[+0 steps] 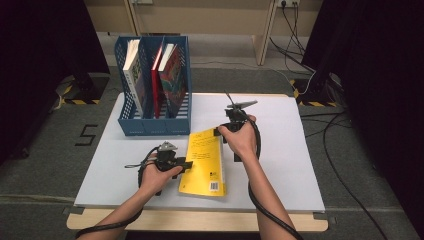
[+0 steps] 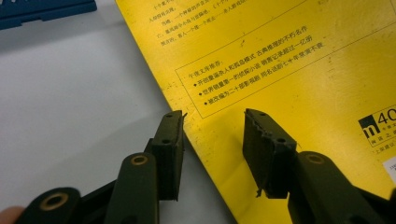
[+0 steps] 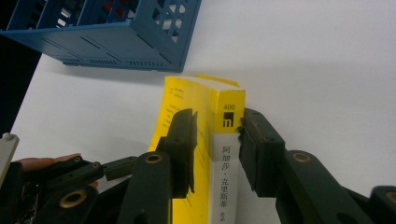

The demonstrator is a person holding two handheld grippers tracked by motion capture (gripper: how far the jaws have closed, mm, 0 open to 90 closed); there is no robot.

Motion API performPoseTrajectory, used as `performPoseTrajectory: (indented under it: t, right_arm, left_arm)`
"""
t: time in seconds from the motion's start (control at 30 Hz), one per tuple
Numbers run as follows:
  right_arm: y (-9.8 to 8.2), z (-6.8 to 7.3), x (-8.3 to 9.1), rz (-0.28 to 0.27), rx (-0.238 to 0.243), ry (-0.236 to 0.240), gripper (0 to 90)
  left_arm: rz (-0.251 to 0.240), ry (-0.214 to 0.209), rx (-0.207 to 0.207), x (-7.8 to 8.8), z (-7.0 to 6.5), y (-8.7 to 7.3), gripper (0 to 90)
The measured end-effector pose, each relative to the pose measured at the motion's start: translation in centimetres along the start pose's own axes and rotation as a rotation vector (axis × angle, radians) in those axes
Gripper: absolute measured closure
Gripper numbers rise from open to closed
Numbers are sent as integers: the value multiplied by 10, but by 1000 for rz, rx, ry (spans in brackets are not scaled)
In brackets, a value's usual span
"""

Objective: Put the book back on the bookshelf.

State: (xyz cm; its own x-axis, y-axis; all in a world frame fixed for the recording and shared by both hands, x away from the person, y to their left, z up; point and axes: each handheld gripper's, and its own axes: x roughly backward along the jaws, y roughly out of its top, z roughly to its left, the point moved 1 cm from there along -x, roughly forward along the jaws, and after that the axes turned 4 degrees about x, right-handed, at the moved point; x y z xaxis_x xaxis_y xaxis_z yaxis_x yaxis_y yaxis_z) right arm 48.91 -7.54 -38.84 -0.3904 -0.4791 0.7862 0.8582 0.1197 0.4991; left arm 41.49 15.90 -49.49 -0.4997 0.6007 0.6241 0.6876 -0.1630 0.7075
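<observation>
Left gripper (image 2: pixel 212 123): jaws parted, straddling the long edge of the yellow book (image 2: pixel 289 84), one jaw on the bare surface (image 2: pixel 70 93), the other over the cover. Pads not pressing; released, nothing held.

Right gripper (image 3: pixel 217 135): jaws astride the book's white spine (image 3: pixel 227 172) at its upper end, one over the cover, one just beside the spine. A gap shows on both sides, so no grip yet.

Book (image 1: pixel 204 161) lies flat, back cover up, near the middle of the surface (image 1: pixel 280 165), just in front of the blue file rack (image 1: pixel 131 127). The rack holds a white book (image 1: pixel 133 75), a red book (image 1: pixel 156 80) and one with a colourful cover (image 1: pixel 175 75), all upright.

Judgement: the step is getting hold of the flat book to stand it up. Best to steady the long edge with the left gripper so the book cannot slide, then close the right across the full thickness at the spine, pads square, before lifting. A shallow pinch risks catching only the cover and fanning pages.
</observation>
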Motion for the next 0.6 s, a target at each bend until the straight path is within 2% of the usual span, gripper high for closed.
performPoseTrajectory:
  t: [0.2,0.23,0.33,0.47,0.53,0.6]
  right_arm:
    - [-2,-4,-1,-6,-9,-16,746]
    - [-2,-7,-1,-11,-28,-8,755]
    - [-3,-9,-1,-16,-38,6,759]
    - [-3,-10,3,-27,-51,16,765]
    - [-2,-9,7,-41,-63,18,767]
    - [-1,-8,12,-54,-70,31,767]
  left_arm:
    - [-5,1,2,0,0,0,580]
    - [-6,5,0,0,-1,0,580]
    - [-3,2,2,0,0,0,580]
    - [-21,3,13,2,0,3,553]
    - [-48,21,3,5,0,7,541]
    - [-64,13,5,9,-2,10,516]
